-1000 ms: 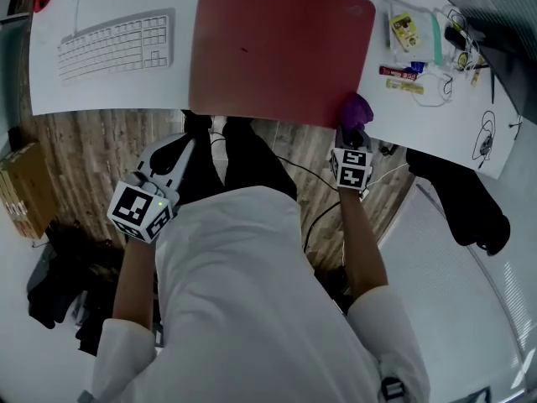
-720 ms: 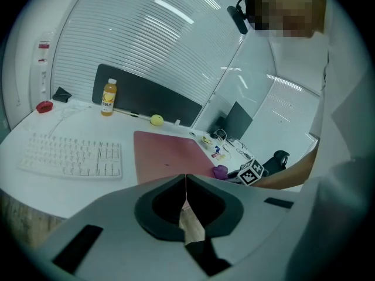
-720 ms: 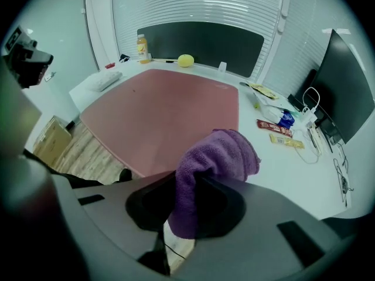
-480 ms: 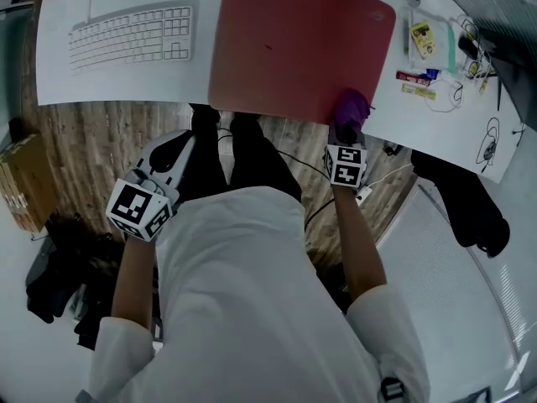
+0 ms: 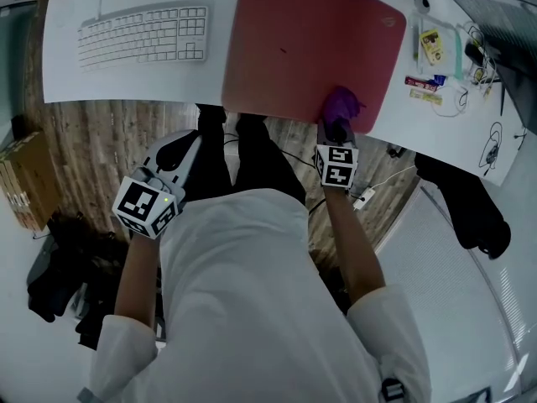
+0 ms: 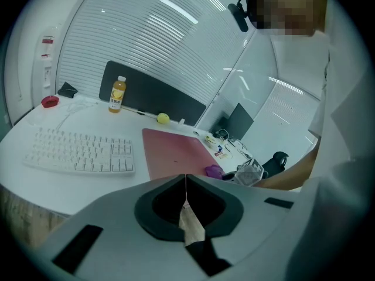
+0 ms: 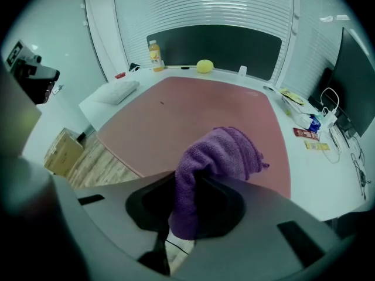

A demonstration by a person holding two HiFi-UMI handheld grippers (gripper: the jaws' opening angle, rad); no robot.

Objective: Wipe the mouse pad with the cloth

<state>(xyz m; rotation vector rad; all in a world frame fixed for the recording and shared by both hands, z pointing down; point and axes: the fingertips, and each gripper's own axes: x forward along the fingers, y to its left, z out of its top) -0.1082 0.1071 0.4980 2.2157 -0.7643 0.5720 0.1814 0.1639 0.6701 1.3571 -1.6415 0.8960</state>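
Cloth (image 5: 340,106) slid left on mouse pad (image 5: 294,40), clamped by right gripper (image 5: 336,129); left gripper (image 5: 186,148) closed.

White desk (image 5: 126,82) w/ keyboard (image 5: 143,36), red mouse pad (image 5: 310,49), bottle (image 6: 118,94).

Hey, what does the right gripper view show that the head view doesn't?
Only the right gripper view: an orange drink bottle and a round yellow ball at the far edge of the white desk, and the right tool shut on the purple fabric cloth. Only the head view: the left tool held off the desk, and the person's white shirt. Both: that cloth, the red rectangular mouse pad, the white keyboard.
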